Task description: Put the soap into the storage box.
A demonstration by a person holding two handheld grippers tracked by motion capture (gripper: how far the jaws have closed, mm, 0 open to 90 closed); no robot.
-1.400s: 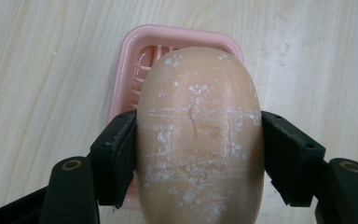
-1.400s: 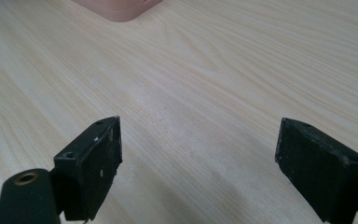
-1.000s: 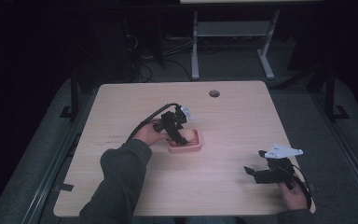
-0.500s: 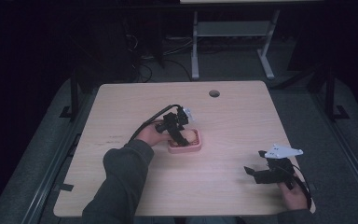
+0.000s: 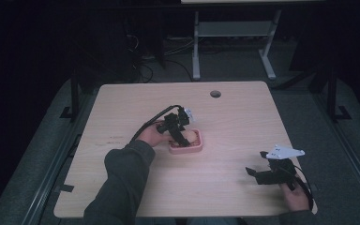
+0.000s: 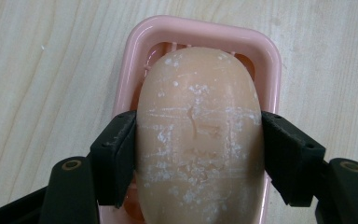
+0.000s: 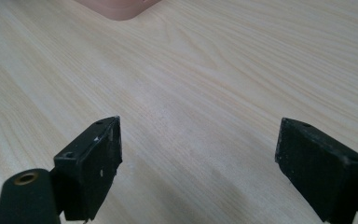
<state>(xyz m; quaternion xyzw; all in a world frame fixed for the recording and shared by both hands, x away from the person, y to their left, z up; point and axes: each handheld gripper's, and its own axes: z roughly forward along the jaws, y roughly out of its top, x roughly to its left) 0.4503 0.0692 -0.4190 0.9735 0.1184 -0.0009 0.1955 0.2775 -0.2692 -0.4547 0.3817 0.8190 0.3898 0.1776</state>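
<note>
A tan, scuffed bar of soap lies in a pink soap dish near the middle of the wooden table. My left gripper is over the dish, both black pads pressed against the soap's sides. From above, the same left gripper points down into the pink dish. My right gripper rests low over the table at the front right, jaws wide apart with only bare wood between them. A corner of the pink dish shows at the top of the right gripper view.
The wooden table has a round cable hole near its far edge. A white metal frame stands on the dark floor beyond the table. A dark strap sticks out at the front left table edge.
</note>
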